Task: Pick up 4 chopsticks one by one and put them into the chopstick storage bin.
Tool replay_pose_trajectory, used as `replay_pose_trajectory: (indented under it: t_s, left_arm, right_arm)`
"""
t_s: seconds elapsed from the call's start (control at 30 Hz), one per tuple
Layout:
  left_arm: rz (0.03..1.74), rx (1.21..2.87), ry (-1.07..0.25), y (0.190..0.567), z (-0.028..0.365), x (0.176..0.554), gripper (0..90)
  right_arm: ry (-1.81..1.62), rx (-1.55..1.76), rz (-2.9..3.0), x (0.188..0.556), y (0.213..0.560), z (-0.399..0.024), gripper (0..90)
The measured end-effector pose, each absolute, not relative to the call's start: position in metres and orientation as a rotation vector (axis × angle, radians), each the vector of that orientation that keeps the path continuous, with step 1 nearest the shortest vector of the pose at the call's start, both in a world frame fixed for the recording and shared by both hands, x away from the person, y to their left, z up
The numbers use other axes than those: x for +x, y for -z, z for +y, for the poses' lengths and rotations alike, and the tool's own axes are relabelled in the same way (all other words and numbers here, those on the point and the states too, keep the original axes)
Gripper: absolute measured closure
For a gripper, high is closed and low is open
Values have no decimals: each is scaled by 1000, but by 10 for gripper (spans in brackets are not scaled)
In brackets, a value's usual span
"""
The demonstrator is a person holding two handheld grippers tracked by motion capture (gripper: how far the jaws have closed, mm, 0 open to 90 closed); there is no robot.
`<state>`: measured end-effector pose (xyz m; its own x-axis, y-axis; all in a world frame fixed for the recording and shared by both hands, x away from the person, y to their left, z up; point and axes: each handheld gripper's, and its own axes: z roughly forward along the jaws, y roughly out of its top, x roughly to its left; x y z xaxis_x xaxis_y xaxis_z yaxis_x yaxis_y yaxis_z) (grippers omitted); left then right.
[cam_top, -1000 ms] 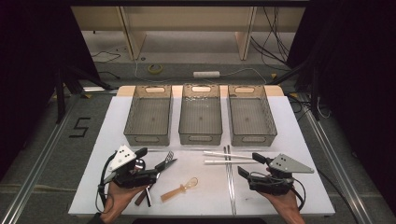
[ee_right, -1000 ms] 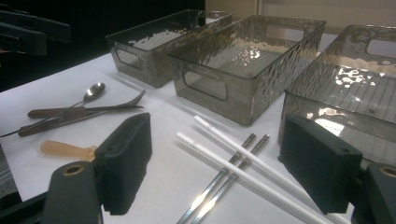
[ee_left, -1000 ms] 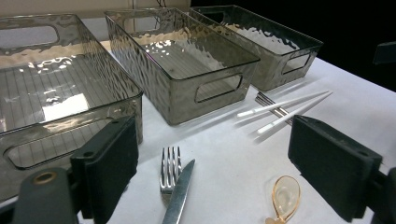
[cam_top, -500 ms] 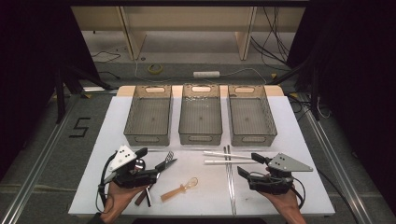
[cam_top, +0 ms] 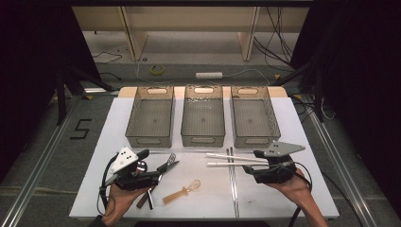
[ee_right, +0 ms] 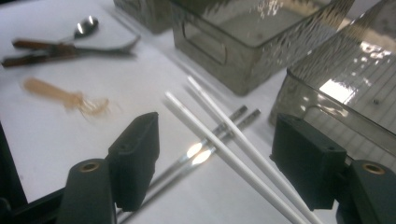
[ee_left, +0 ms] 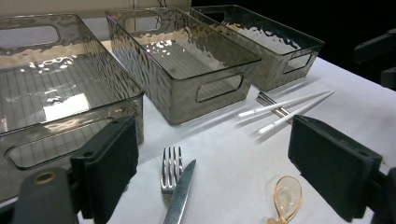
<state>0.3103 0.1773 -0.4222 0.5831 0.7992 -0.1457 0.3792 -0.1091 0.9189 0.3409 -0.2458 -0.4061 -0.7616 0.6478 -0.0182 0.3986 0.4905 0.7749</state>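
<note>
While the right tool (cam_top: 249, 165), jaws apart and just been narrowing with nothing pinched, faces the white chopsticks (cam_top: 234, 160) at the bench's (cam_top: 302, 142) four o'clock, they look light, stiff, slippery; grip mid-length.

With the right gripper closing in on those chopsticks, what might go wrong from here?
The right gripper, jaws open and just narrowing, straddles both the white chopsticks and the metal chopsticks crossing beneath them, so it may pinch a mixed set. The white pair lies slightly splayed; one stick could roll free. The right tray sits close behind, risking a bump on lifting.
</note>
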Motion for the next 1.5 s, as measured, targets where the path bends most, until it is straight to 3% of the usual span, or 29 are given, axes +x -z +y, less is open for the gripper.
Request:
replay_pose_trajectory:
  t_s: [0.67,1.5]
  left_arm:
    - [984,1718,-473,422,179,311,155]
    - [979,1718,-474,422,179,311,155]
  right_arm:
    - [-692,821,2775,401,432,-221,536]
    - [-439,744,2879,418,458,-209,693]
